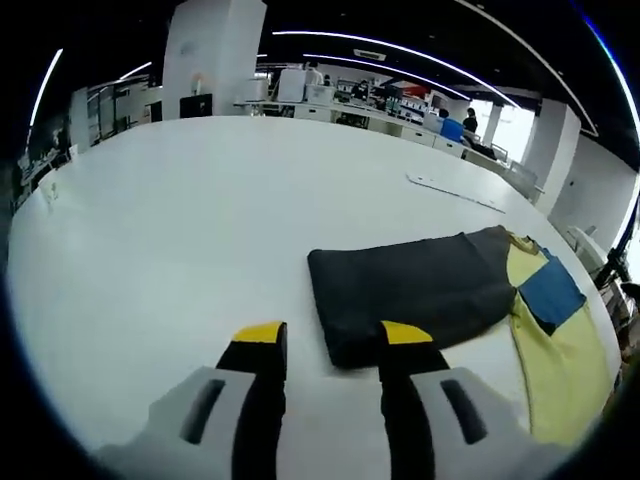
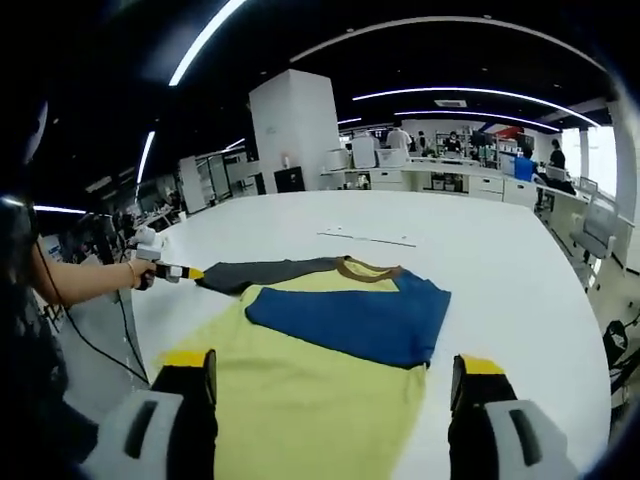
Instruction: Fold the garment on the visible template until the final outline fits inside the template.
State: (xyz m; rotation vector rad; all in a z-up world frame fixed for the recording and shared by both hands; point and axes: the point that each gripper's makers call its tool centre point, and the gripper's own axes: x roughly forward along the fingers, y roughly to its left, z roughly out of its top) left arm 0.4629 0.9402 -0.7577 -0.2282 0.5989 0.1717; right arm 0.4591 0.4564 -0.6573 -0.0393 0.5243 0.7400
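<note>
mid-fold: the t-shirt lies on the tabletop, dark sleeve spread. left gripper and right gripper gape, empty; next, probably pinch that sleeve's edge.

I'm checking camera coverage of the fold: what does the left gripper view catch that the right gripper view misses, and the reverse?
Left gripper view alone: the left gripper up close, jaws apart, at the near edge of the dark grey folded part.

Right gripper view alone: the brown collar and the right gripper, jaws wide apart over the yellow body.

Both: blue sleeve, white table.
</note>
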